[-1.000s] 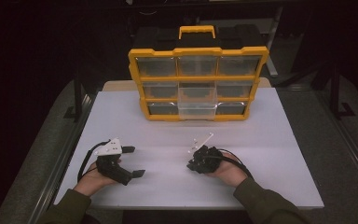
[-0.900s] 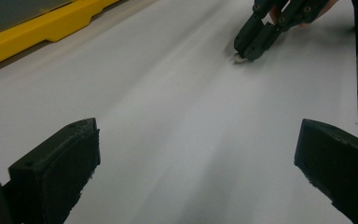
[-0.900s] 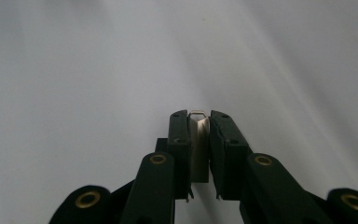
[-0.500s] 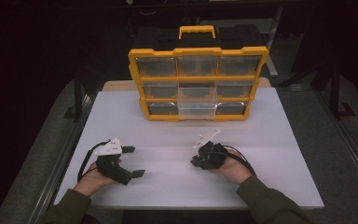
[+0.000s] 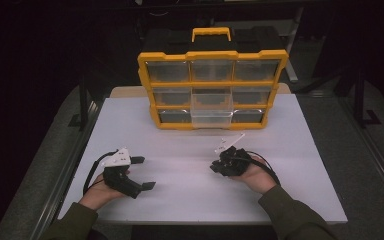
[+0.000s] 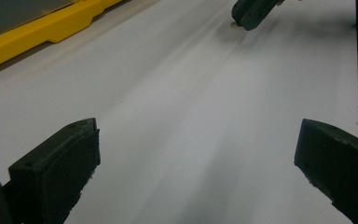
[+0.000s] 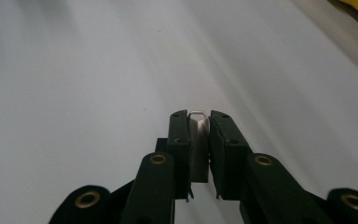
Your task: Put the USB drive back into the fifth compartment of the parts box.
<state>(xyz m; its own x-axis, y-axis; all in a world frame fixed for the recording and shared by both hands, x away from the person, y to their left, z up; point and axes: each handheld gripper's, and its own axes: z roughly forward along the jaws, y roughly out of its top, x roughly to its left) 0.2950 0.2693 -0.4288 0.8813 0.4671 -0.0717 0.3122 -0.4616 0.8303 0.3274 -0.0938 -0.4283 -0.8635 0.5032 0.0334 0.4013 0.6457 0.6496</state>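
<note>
- Dark surroundings frame a white rectangular tabletop (image 5: 290, 130), which has bare white surface across its near half.
- At the far edge of that tabletop stands a yellow plastic organiser case (image 5: 211, 55) with clear compartment drawers in three rows and a yellow carry handle on top; it is upright, facing the person.
- One clear plastic middle drawer (image 5: 211, 118) sits pulled out a little from the front of the case, ahead of its neighbours.
- On the near left, the left gripper (image 5: 143, 173), black with a white top plate, is held low over the tabletop; its jaws stand wide apart with nothing between them, and in the left gripper view bare white surface lies between the two black pads.
- On the near right, the right gripper (image 7: 198, 122) is held in the person's hand, well apart from the left one and in front of the case.
- Its jaws are clenched on a small, thin, pale metallic piece (image 7: 198, 144), flat and narrow, with a bent, hooked top edge that pokes just above the pad tips.
- That piece stands upright between the pads, over the bare tabletop, well short of the case; its lower end is hidden by the jaws.
</note>
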